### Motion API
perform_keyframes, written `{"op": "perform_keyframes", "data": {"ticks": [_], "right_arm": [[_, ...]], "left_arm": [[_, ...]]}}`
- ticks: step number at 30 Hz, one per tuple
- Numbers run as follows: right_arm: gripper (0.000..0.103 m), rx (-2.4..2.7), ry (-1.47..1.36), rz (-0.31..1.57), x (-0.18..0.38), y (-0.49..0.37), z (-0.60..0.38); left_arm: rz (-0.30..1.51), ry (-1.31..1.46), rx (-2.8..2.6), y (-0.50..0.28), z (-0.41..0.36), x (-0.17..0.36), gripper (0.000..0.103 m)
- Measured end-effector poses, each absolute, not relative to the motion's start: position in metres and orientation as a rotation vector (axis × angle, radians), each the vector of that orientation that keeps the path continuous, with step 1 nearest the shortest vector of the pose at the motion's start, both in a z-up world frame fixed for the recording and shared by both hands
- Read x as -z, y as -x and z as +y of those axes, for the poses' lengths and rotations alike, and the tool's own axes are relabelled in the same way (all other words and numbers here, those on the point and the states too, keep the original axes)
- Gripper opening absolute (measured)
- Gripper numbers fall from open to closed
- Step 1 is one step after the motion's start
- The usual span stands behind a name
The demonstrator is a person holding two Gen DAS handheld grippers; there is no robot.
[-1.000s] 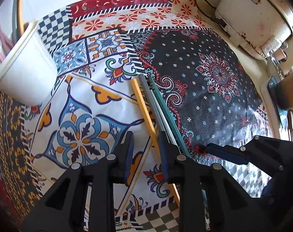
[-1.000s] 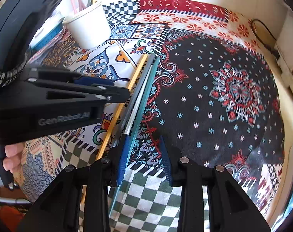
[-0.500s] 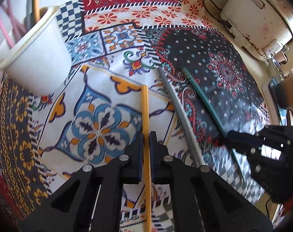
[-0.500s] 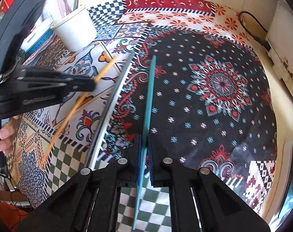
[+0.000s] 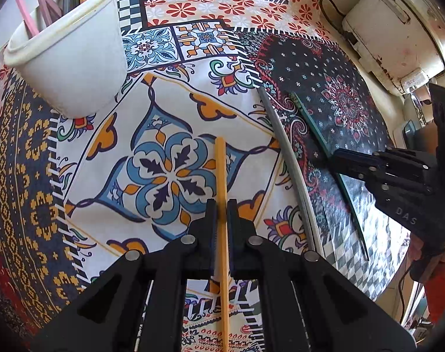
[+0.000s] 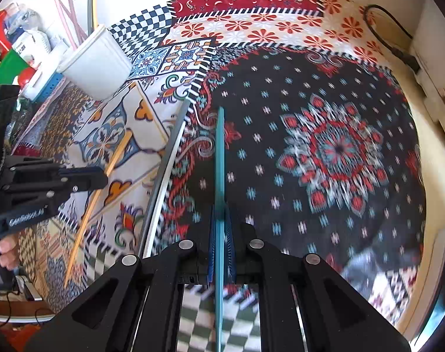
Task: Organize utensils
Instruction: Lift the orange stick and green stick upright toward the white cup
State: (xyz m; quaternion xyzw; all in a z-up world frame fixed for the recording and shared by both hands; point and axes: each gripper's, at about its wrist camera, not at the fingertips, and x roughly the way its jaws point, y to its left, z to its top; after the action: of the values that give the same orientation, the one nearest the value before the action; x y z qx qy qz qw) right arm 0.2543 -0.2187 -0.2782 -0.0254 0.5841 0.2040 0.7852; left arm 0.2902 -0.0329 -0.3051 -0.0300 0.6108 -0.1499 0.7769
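Note:
A yellow chopstick point(image 5: 221, 170) runs up the middle of the left wrist view, and my left gripper point(image 5: 221, 205) is shut on it above the patchwork tablecloth. The right wrist view shows my right gripper point(image 6: 221, 211) shut on a teal chopstick point(image 6: 220, 152) over the dark patch. A grey chopstick point(image 5: 284, 149) lies loose on the cloth between the two held ones; it is the grey chopstick point(image 6: 166, 173) left of the teal one in the right wrist view. A white cup point(image 5: 70, 61) with several sticks standing in it is at the far left.
A cream rice cooker point(image 5: 398, 26) with its cord stands at the back right against the wall. Boxes and packets point(image 6: 14, 52) crowd the far left behind the white cup point(image 6: 96, 61). A hand point(image 6: 5, 252) grips the left tool.
Both grippers closed: the left took the yellow chopstick, the right the teal one. The three sticks lay bunched together and are now spread apart, and the cup looms closer in the left view.

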Motion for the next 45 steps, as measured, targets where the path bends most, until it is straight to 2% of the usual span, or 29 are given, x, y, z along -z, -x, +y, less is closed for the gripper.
{"op": "perform_keyframes", "data": {"ticks": [14, 21, 27, 28, 32, 33, 40, 42, 45], "right_arm": [[0.009, -0.471, 0.144, 1.225, 0.284, -0.294, -0.189], [0.010, -0.466, 0.186, 1.185, 0.285, -0.294, -0.180], [0.007, -0.469, 0.160, 1.186, 0.285, -0.296, -0.185], [0.006, -0.474, 0.143, 1.193, 0.283, -0.293, -0.191], [0.006, -0.486, 0.071, 1.224, 0.281, -0.297, -0.200], [0.006, -0.485, 0.067, 1.219, 0.280, -0.298, -0.201], [0.006, -0.489, 0.038, 1.145, 0.253, -0.284, -0.207], [0.006, -0.490, 0.034, 1.121, 0.244, -0.279, -0.209], [0.006, -0.492, 0.022, 1.094, 0.234, -0.271, -0.214]], "left_arm": [[1.353, 0.088, 0.314, -0.304, -0.035, 0.307, 0.005], [1.346, -0.011, 0.318, -0.307, -0.049, 0.306, 0.006], [1.378, 0.002, 0.318, -0.313, -0.050, 0.307, 0.006], [1.385, 0.011, 0.320, -0.314, -0.050, 0.307, 0.008], [1.416, 0.035, 0.391, -0.321, -0.057, 0.308, 0.036], [1.417, 0.019, 0.389, -0.321, -0.061, 0.308, 0.039], [1.348, -0.175, 0.323, -0.311, -0.093, 0.310, 0.038], [1.326, -0.214, 0.294, -0.308, -0.097, 0.311, 0.029], [1.313, -0.224, 0.279, -0.304, -0.101, 0.313, 0.026]]}}
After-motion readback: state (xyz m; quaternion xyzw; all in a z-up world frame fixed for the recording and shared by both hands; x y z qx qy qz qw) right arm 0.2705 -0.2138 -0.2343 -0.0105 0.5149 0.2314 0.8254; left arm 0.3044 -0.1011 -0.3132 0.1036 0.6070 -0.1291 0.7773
